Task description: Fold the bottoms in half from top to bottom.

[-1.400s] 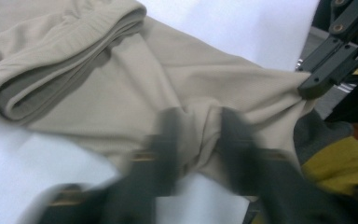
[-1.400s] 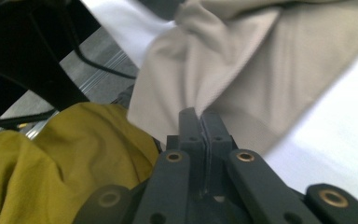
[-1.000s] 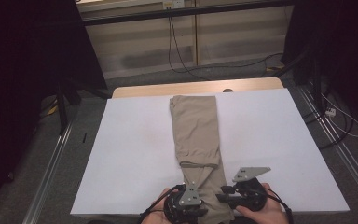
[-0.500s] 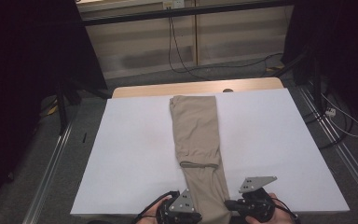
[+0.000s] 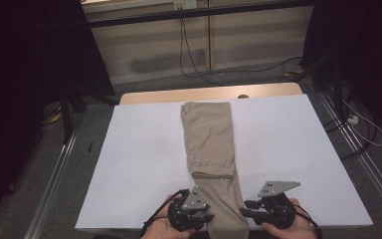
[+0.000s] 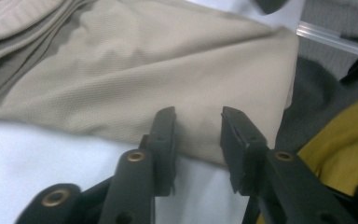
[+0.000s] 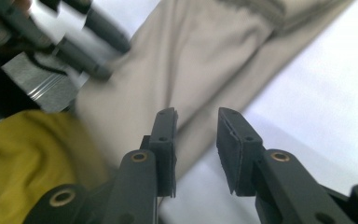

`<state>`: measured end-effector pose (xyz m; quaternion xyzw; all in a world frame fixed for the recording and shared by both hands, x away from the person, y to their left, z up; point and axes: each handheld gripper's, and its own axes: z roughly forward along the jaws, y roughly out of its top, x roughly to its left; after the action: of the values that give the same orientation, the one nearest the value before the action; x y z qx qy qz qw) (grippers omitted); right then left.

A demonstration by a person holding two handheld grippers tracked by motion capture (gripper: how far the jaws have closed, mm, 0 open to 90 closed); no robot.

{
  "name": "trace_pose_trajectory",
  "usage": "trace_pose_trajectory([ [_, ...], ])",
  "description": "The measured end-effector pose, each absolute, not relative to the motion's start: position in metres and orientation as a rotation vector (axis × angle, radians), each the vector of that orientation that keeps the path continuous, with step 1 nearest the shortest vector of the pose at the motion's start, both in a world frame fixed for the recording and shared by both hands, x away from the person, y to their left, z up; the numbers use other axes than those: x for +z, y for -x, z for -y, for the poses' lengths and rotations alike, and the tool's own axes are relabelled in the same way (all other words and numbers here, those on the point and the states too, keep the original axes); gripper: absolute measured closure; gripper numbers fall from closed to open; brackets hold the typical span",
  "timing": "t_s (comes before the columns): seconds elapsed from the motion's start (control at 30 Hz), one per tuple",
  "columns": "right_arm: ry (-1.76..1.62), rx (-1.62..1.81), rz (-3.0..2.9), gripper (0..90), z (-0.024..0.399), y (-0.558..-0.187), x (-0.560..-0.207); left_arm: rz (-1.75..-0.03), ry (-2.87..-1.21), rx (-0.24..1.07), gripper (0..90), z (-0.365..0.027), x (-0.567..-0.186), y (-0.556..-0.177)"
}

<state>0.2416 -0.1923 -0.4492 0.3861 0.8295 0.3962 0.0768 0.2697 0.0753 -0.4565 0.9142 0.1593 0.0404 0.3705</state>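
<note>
item: folded tan trousers [image 5: 210, 144], centre frame. step: regrip at near hem. left gripper [image 6: 198, 122] & right gripper [image 7: 196, 122] at bottom, jaws just reopened, empty. next: close on hem edges.

The folded beige fabric trousers [image 5: 214, 159] lie flat as one long narrow strip on the white surface [image 5: 139, 159], running straight away from the two hand-held grippers. The near end passes between the left hand-held gripper [image 5: 204, 217] and the right hand-held gripper [image 5: 246, 209] and reaches the surface's near edge. A folded-over layer ends just ahead of them.
</note>
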Motion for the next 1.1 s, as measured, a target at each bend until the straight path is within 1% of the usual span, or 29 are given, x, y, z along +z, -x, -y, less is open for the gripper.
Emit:
trace_pose_trajectory([
  [0.03,-1.148,1.180,-2.479,65.3,0.189,-0.249,-0.449,-0.402,-2.353,0.091,72.0,-0.076,-0.456,-0.269],
  [0.07,-1.146,1.165,-2.463,65.0,0.187,-0.257,-0.448,-0.418,-2.358,0.072,78.2,-0.077,-0.455,-0.269],
  [0.1,-1.130,1.155,-2.448,66.4,0.185,-0.265,-0.448,-0.427,-2.360,0.060,79.9,-0.079,-0.455,-0.269],
  [0.17,-1.109,1.150,-2.431,67.7,0.182,-0.281,-0.448,-0.432,-2.358,0.023,79.8,-0.083,-0.454,-0.270],
  [0.2,-1.100,1.135,-2.419,68.5,0.181,-0.288,-0.448,-0.446,-2.344,0.013,76.8,-0.086,-0.453,-0.271],
  [0.23,-1.093,1.122,-2.409,68.5,0.180,-0.295,-0.448,-0.464,-2.321,0.018,71.6,-0.089,-0.451,-0.273],
  [0.27,-1.093,1.127,-2.398,68.4,0.180,-0.300,-0.448,-0.472,-2.306,0.037,67.7,-0.092,-0.448,-0.276],
  [0.3,-1.100,1.124,-2.390,66.4,0.179,-0.306,-0.446,-0.491,-2.282,0.067,64.1,-0.095,-0.445,-0.279],
  [0.33,-1.098,1.129,-2.385,65.0,0.178,-0.309,-0.444,-0.493,-2.268,0.106,61.3,-0.098,-0.441,-0.283],
  [0.47,-0.980,1.172,-2.386,64.2,0.168,-0.320,-0.436,-0.561,-2.203,0.266,53.6,-0.103,-0.431,-0.312],
  [0.53,-0.959,1.172,-2.402,62.5,0.164,-0.328,-0.439,-0.612,-2.149,0.394,42.1,-0.100,-0.432,-0.326],
  [0.57,-0.953,1.162,-2.411,61.6,0.162,-0.332,-0.442,-0.600,-2.164,0.393,40.6,-0.096,-0.434,-0.334],
  [0.6,-0.930,1.128,-2.430,60.8,0.159,-0.335,-0.446,-0.596,-2.169,0.382,42.6,-0.094,-0.436,-0.339],
  [0.63,-0.930,1.100,-2.428,58.7,0.158,-0.337,-0.448,-0.593,-2.188,0.399,42.0,-0.091,-0.437,-0.345],
  [0.67,-0.940,1.094,-2.429,54.8,0.157,-0.338,-0.450,-0.601,-2.189,0.419,41.8,-0.089,-0.440,-0.350],
  [0.7,-0.926,1.088,-2.436,52.2,0.155,-0.338,-0.451,-0.612,-2.185,0.401,42.0,-0.087,-0.443,-0.355],
  [0.8,-0.899,1.049,-2.438,51.2,0.154,-0.337,-0.454,-0.634,-2.219,0.407,45.6,-0.084,-0.452,-0.366],
  [0.83,-0.900,1.037,-2.432,54.8,0.156,-0.337,-0.455,-0.639,-2.214,0.396,51.0,-0.085,-0.454,-0.368],
  [0.87,-0.911,1.035,-2.418,56.5,0.158,-0.339,-0.457,-0.649,-2.208,0.389,54.8,-0.085,-0.454,-0.370],
  [0.9,-0.941,1.078,-2.415,60.4,0.162,-0.342,-0.458,-0.654,-2.205,0.381,56.2,-0.085,-0.453,-0.371],
  [0.93,-0.952,1.101,-2.414,66.9,0.165,-0.344,-0.457,-0.662,-2.191,0.384,60.3,-0.085,-0.450,-0.372],
  [0.97,-0.947,1.098,-2.401,71.2,0.166,-0.344,-0.456,-0.674,-2.169,0.371,65.1,-0.086,-0.448,-0.374],
  [1.03,-0.957,1.120,-2.381,74.1,0.169,-0.345,-0.452,-0.676,-2.147,0.358,65.5,-0.087,-0.445,-0.379],
  [1.1,-0.952,1.113,-2.378,75.0,0.171,-0.346,-0.452,-0.667,-2.149,0.343,66.0,-0.087,-0.447,-0.381],
])
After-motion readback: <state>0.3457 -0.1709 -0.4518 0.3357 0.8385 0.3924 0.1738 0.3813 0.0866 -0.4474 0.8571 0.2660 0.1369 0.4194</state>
